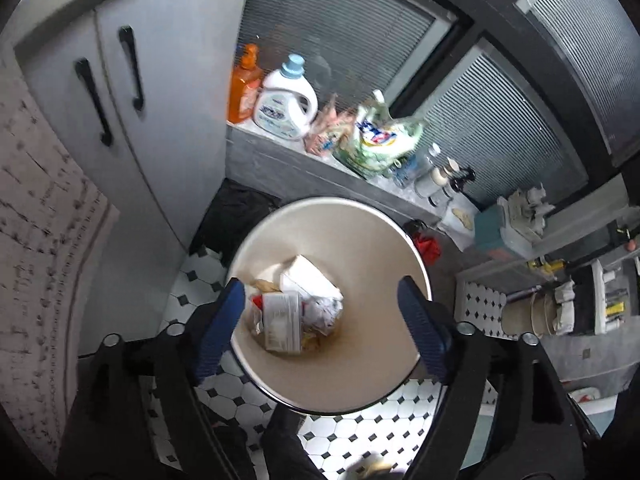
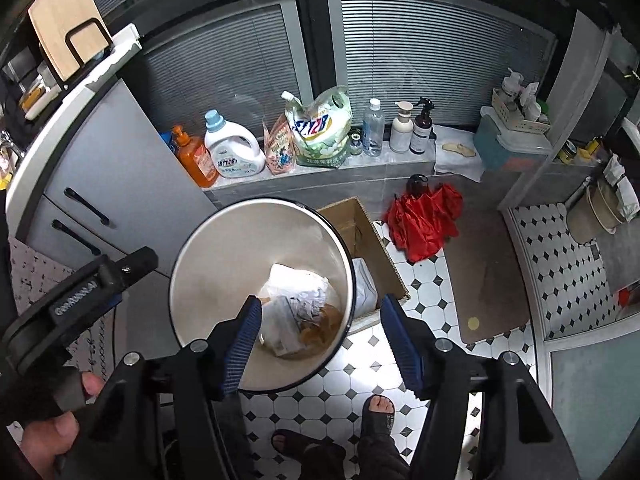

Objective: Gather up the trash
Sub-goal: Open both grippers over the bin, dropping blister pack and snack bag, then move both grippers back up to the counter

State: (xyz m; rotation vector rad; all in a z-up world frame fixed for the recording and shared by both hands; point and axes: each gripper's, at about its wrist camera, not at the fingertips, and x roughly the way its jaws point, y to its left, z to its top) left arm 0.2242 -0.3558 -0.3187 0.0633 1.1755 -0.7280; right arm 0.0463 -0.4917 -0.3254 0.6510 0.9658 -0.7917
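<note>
A round cream trash bin with a dark rim [image 1: 360, 240] [image 2: 224, 248] stands on the tiled floor. Inside lies trash [image 1: 298, 308] [image 2: 296, 312]: crumpled paper, a white box, wrappers and a brownish stain. My left gripper [image 1: 320, 296] is open and empty, held above the bin's mouth; its body also shows at the left of the right wrist view [image 2: 80, 292]. My right gripper [image 2: 318, 312] is open and empty, above the bin's right side.
A ledge below the window [image 2: 320, 168] holds detergent bottles [image 2: 232, 148] and refill bags [image 2: 320, 128]. A cardboard box [image 2: 368, 248] stands behind the bin. A red umbrella [image 2: 424, 216], a brown mat [image 2: 488, 272] and grey cabinets [image 1: 132, 120] are nearby. The person's feet [image 2: 376, 412] are below.
</note>
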